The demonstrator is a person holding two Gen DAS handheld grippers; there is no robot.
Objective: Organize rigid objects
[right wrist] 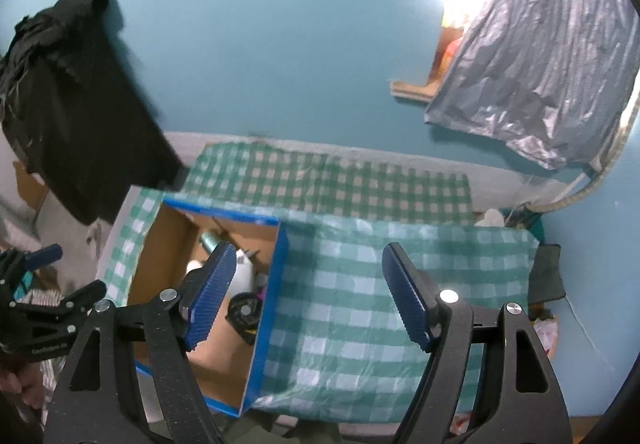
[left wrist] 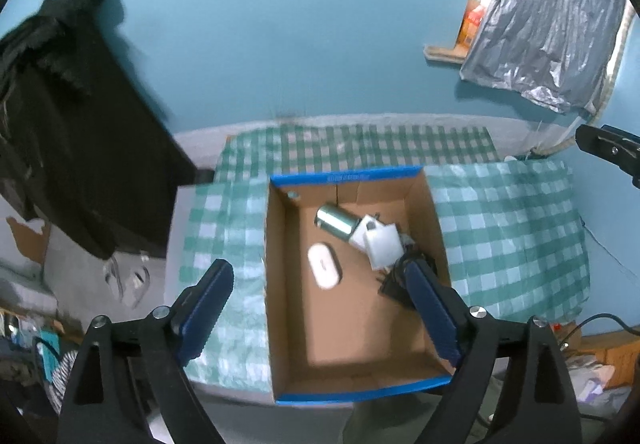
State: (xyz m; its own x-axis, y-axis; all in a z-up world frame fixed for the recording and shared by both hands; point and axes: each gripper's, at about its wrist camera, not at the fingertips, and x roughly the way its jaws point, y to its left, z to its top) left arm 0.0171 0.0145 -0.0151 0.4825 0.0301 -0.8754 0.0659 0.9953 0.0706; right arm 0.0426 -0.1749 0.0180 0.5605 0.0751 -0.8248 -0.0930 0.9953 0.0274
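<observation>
Both grippers, left gripper (left wrist: 320, 284) and right gripper (right wrist: 308, 268), hover with jaws apart and empty above the cardboard box (left wrist: 280, 284) holding metal cylinder (left wrist: 335, 222), white case (left wrist: 325, 265), white block (left wrist: 382, 242) on the checkered worktop (left wrist: 508, 236).

I note a brown cardboard box (left wrist: 352, 328) with blue rim edging, on a green-and-white checked cloth (left wrist: 508, 240). Inside I see a silver metal cylinder (left wrist: 335, 222), a white oval case (left wrist: 325, 265), a white adapter (left wrist: 382, 242) and a black item (left wrist: 394, 278). Both tools carry blue ribbed pads (right wrist: 212, 292) on black frames. The wall (left wrist: 280, 24) is teal.
</observation>
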